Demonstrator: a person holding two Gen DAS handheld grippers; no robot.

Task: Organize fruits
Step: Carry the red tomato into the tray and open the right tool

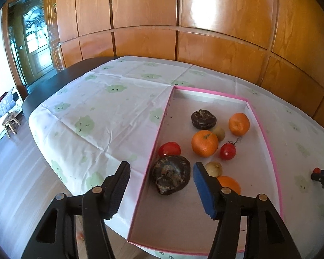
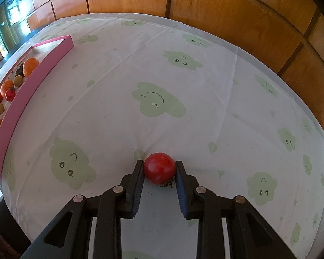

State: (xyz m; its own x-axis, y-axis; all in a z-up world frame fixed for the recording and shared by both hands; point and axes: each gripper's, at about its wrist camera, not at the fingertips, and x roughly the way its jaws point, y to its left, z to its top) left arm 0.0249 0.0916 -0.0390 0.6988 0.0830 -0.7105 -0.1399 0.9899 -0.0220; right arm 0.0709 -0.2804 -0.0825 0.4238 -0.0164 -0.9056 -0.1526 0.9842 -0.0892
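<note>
A shallow pink-rimmed box (image 1: 267, 142) lies on the table and holds several fruits: oranges (image 1: 204, 143), red tomatoes (image 1: 169, 149), small yellow-green fruits (image 1: 213, 168) and two dark brown wrinkled ones (image 1: 171, 174). My left gripper (image 1: 161, 184) is open and empty, raised over the box's near left corner, its fingers either side of the nearer dark fruit. My right gripper (image 2: 159, 171) is shut on a red tomato (image 2: 159, 168) low over the tablecloth, right of the box (image 2: 35, 79). The right gripper also shows at the left wrist view's right edge (image 1: 317, 173).
The table wears a white cloth with green cloud faces (image 2: 157, 101). Wooden wall panels (image 1: 205, 21) stand close behind the table. The dark table edge (image 1: 60, 79) shows at the left, with floor and a small stool (image 1: 9, 123) beyond.
</note>
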